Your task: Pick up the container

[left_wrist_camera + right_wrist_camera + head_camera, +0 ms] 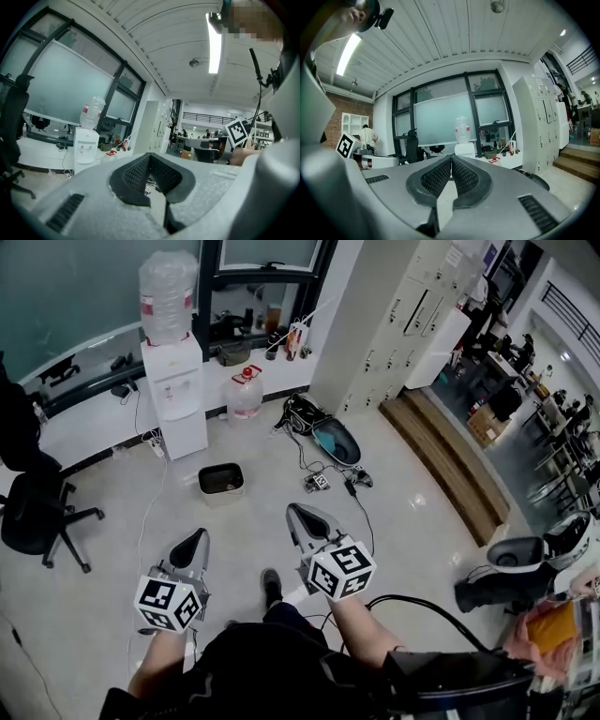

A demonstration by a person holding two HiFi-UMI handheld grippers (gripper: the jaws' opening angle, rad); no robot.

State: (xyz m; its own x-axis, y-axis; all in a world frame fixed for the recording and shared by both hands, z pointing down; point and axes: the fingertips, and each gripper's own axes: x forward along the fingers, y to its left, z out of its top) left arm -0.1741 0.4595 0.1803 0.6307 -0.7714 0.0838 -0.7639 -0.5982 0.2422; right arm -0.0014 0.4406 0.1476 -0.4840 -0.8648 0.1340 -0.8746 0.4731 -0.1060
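The container (221, 481), a small cream rectangular tub with a dark inside, stands on the pale floor ahead of me. In the head view my left gripper (199, 535) is held level, below and a little left of the tub, with its jaws shut and nothing between them. Lower right of the tub, my right gripper (292, 512) is likewise shut and empty. In the left gripper view the left gripper (150, 157) shows its black pads pressed together. The right gripper (451, 159) shows the same in its own view. Neither gripper view shows the tub.
A white water dispenser (173, 395) with a bottle on top stands beyond the tub, with a spare water jug (246, 393) beside it. A black office chair (33, 512) is at the left. A dark bag (323, 432), cables and wooden steps (450, 460) lie to the right.
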